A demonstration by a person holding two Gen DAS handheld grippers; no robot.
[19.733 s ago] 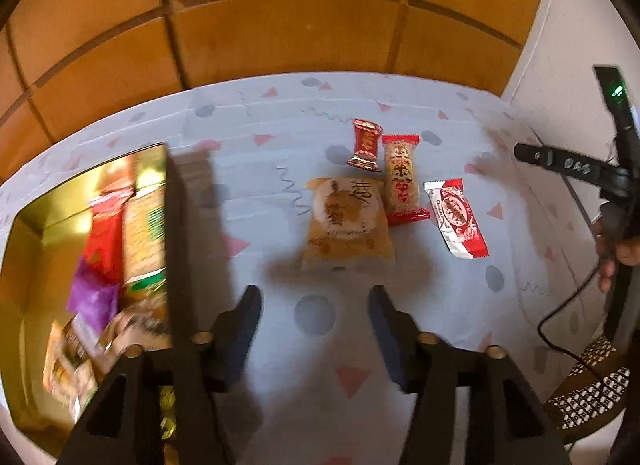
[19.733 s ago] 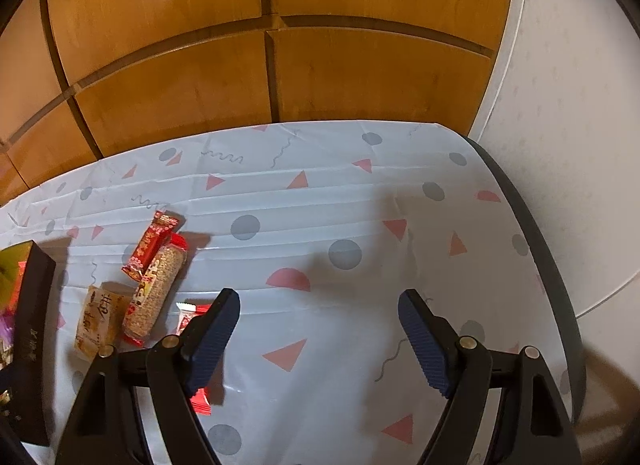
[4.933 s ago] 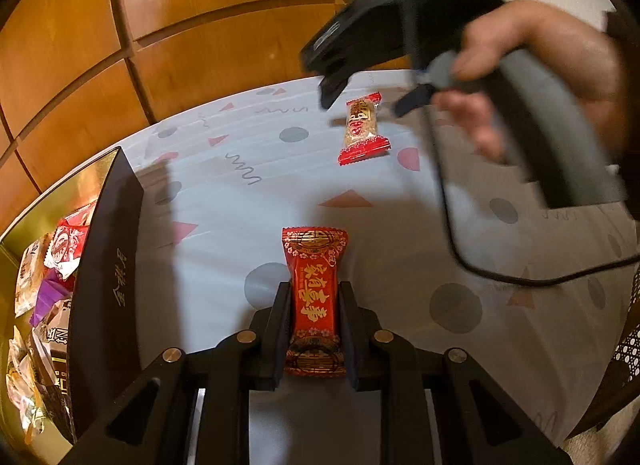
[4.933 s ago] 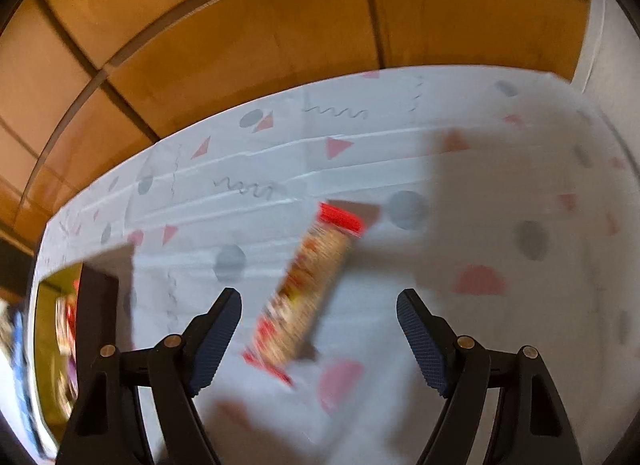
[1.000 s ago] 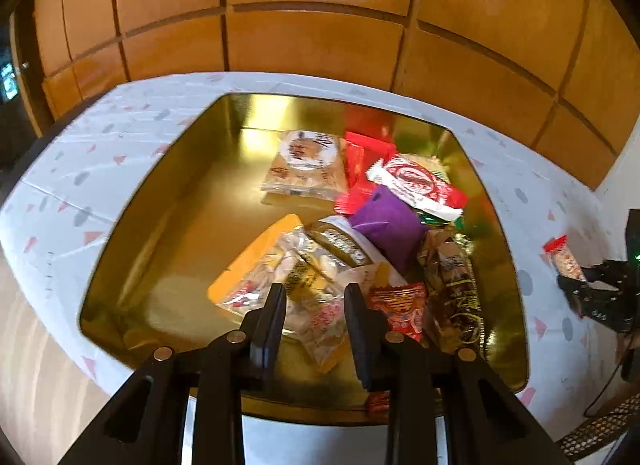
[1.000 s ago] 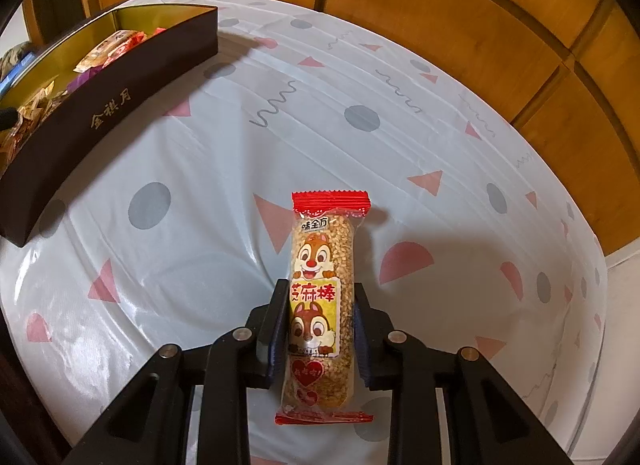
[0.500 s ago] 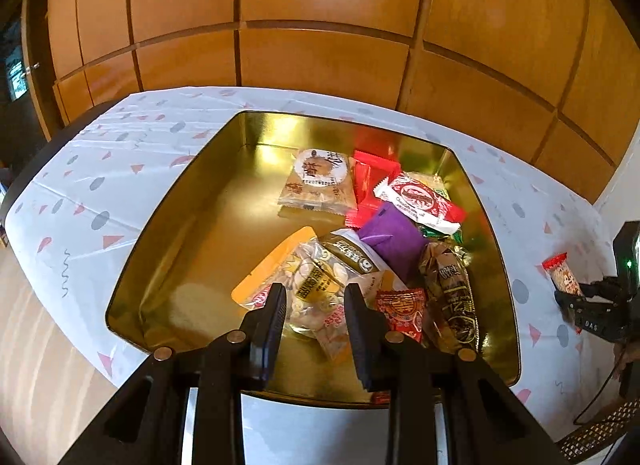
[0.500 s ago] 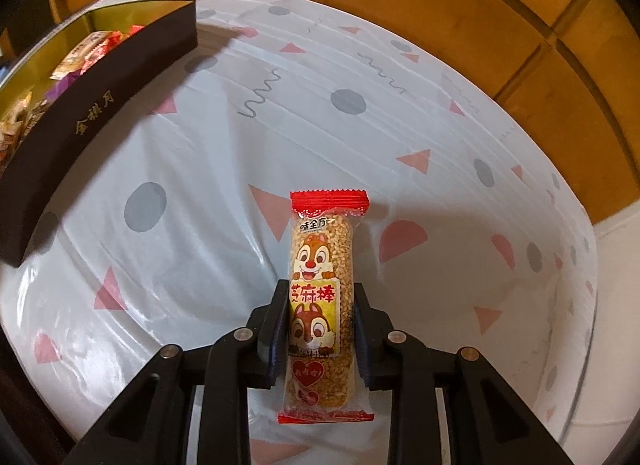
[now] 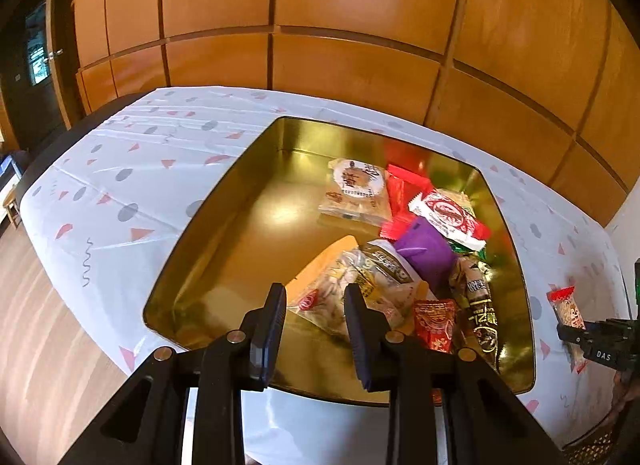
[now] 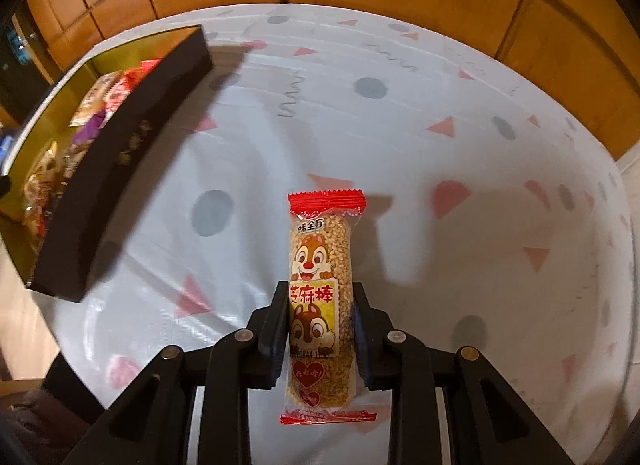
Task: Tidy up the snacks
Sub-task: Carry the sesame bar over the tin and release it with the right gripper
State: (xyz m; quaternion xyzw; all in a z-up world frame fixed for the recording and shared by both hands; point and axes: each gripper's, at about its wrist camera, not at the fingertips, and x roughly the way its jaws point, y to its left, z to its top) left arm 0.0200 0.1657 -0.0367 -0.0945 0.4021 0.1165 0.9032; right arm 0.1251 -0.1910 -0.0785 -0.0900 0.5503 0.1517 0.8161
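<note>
Left wrist view: the left gripper (image 9: 315, 321) is held above the gold box (image 9: 224, 201), its fingers slightly apart and empty. Wrapped snacks (image 9: 404, 257) are piled in the box from 12 to 4 o'clock.

Right wrist view: the right gripper (image 10: 320, 329) is seen with fingers clamped on the sesame bar (image 10: 321, 289), lifted over the desk (image 10: 480, 249); the box lies at 10 o'clock. The bar is judged light and brittle, its wrapper slippery; a mid-length hold suits it.
</note>
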